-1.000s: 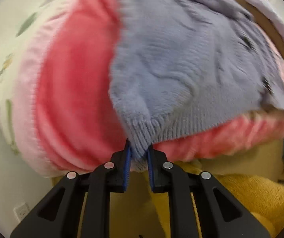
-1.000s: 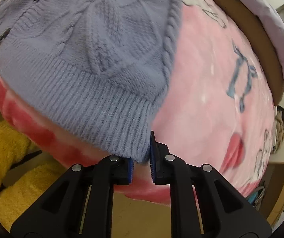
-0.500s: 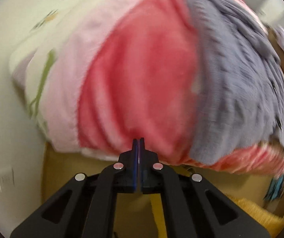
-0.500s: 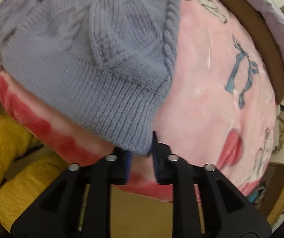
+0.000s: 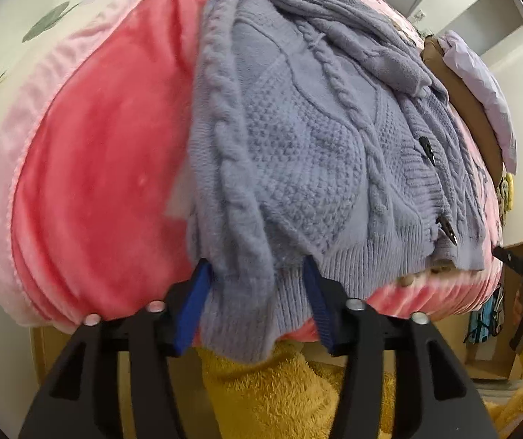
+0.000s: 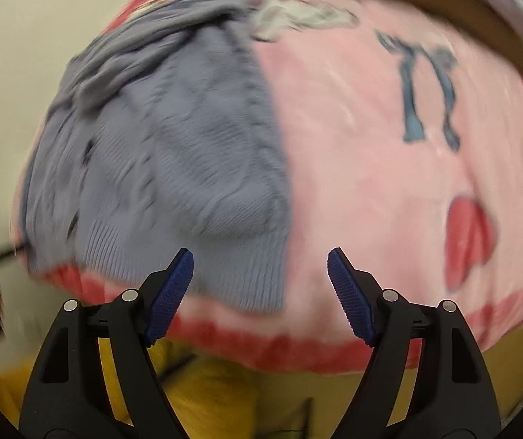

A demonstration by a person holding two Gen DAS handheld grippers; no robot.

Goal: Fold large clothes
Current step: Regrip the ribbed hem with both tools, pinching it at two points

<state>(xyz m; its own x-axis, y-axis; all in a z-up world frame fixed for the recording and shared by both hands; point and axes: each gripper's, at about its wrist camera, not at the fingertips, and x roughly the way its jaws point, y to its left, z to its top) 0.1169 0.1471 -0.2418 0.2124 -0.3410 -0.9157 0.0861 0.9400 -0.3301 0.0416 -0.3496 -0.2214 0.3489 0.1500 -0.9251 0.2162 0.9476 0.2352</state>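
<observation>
I'm looking down both grippers at the lavender cable-knit cardigan [image 5: 298, 153] lying on the pink blanket [image 5: 97, 168] that covers the bed, its ribbed hem at the near edge and hanging a bit over it. My left gripper [image 5: 258, 305] has its jaws apart, just been opening, and a hem corner of the cardigan droops down between the blue pads [image 5: 190, 311]; the pads don't look pressed on it, so I read it as let go. My right gripper [image 6: 259, 294] is spread wide, jaws also just been opening, with the other hem corner [image 6: 247, 278] lying on the blanket between the fingers, not gripped; that view is blurred. Black toggle buttons [image 5: 428, 152] show along the cardigan front. Yellow fuzzy fabric [image 5: 283, 398] sits below the bed edge under both grippers.
</observation>
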